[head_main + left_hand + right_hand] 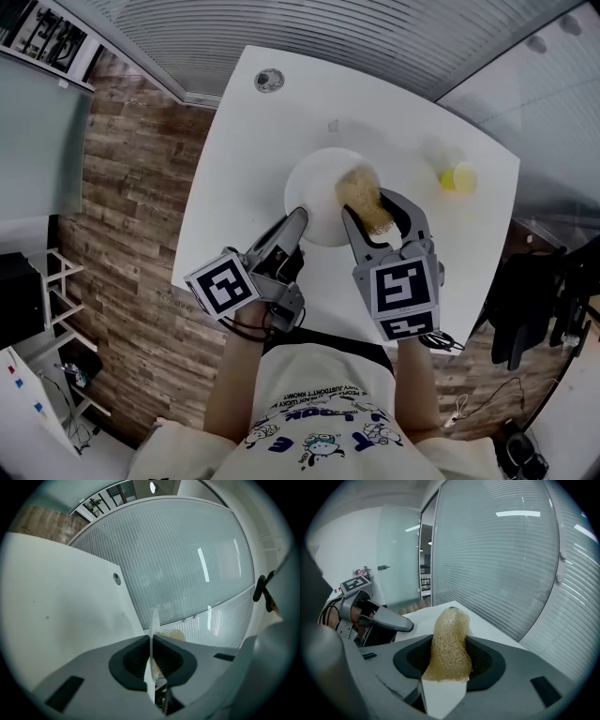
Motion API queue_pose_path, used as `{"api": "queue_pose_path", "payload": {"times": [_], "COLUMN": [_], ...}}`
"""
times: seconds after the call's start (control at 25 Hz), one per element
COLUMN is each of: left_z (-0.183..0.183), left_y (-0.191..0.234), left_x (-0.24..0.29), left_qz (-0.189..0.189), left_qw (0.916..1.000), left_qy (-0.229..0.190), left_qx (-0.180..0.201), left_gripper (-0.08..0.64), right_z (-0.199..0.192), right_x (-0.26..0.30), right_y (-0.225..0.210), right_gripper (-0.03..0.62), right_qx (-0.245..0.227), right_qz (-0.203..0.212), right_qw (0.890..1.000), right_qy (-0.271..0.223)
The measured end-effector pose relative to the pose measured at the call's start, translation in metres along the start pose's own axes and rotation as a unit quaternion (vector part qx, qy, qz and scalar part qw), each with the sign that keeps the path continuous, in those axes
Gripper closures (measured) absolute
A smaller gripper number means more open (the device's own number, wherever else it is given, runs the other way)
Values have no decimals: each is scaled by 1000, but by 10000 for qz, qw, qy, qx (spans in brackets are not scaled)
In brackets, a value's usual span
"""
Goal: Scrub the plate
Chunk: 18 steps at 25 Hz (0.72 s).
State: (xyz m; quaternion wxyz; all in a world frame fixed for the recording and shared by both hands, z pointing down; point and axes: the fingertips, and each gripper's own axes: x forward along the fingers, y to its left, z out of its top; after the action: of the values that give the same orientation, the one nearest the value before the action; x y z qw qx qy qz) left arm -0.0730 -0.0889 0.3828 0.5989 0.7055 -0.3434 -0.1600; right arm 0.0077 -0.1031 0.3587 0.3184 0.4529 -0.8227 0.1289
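A white plate [317, 192] lies at the middle of the white table [234, 178]. My left gripper [297, 218] is shut on its near rim; in the left gripper view the plate [153, 625] shows edge-on between the pads of the left gripper [152, 657]. My right gripper [369, 208] is shut on a tan loofah scrubber [362, 195], which rests over the plate's right half. In the right gripper view the loofah [449, 641] sticks out from between the jaws of the right gripper [449, 662], and the left gripper [389, 620] shows at the left.
A small yellow object [459, 177] stands on the table at the far right. A round grommet [269, 81] sits in the table's far corner. Ribbed glass walls surround the far sides, and wooden floor lies to the left.
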Motion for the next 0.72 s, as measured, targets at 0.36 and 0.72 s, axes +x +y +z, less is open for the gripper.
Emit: {"api": "queue_pose_path", "payload": {"times": [0.36, 0.72], "left_z": [-6, -14], "left_y": [19, 52], "left_x": [-5, -14], "left_qz": [149, 519], "left_qw": [9998, 9982], "left_qy": [-16, -41], "left_qx": [-113, -296], "left_gripper": [522, 523], "right_z": [-13, -11], "right_x": [-4, -15], "right_y": [-24, -29], "right_gripper": [399, 399], "right_qx": [117, 295], "right_qz": [-389, -512], "right_qw": [9992, 9982], "right_qy": [66, -138]}}
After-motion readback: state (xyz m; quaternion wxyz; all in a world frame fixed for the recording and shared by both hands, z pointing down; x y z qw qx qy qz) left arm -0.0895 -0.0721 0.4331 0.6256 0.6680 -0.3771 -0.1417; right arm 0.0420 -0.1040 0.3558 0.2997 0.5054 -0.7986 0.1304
